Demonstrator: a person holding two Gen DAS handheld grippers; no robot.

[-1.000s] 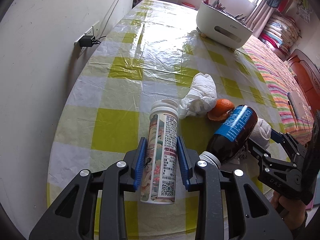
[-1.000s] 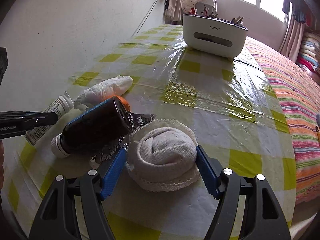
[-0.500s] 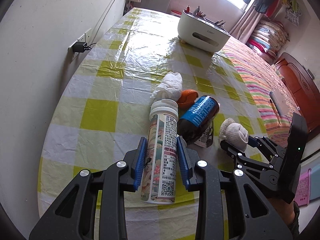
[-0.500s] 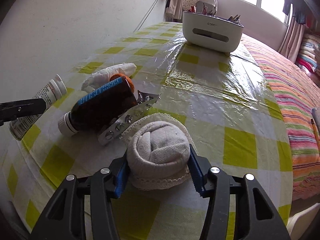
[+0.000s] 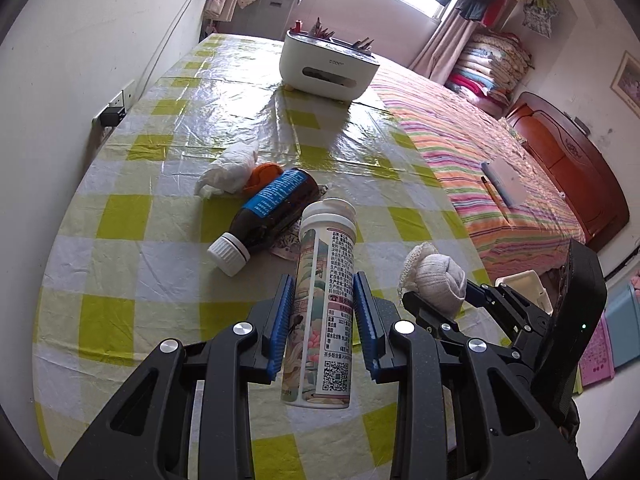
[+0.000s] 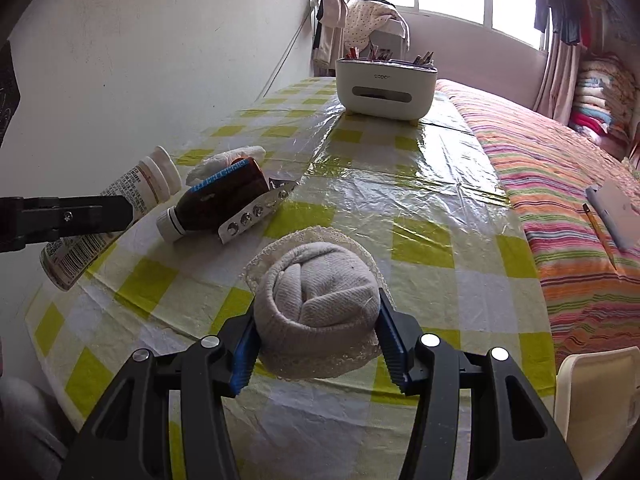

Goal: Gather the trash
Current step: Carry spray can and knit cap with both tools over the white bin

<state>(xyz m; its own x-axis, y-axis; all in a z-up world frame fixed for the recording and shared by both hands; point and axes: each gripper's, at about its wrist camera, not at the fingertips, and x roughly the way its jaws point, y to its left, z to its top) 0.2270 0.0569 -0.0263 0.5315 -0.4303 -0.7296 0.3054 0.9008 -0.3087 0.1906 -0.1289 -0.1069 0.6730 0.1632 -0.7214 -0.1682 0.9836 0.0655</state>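
Note:
My left gripper (image 5: 322, 316) is shut on a white printed tube (image 5: 325, 304) with a white cap and holds it above the checked table (image 5: 120, 216). My right gripper (image 6: 318, 340) is shut on a rolled grey-white sock (image 6: 316, 300) with a lace edge, lifted off the table; the sock also shows in the left wrist view (image 5: 436, 280). On the table lie a brown bottle (image 5: 268, 212) with a blue label, an orange peel (image 5: 260, 174), a crumpled white tissue (image 5: 232, 168) and a silver blister pack (image 6: 256, 212).
A white desk organiser (image 5: 328, 68) with pens stands at the table's far end. A wall with a socket and plug (image 5: 114, 114) runs along the left. A striped bed (image 5: 500, 168) lies to the right. A white bin rim (image 6: 596, 392) shows below right.
Both grippers have lifted and pulled back from the table, the left with the tube, the right closing on the sock and raising it. The bottle, peel and tissue stay put.

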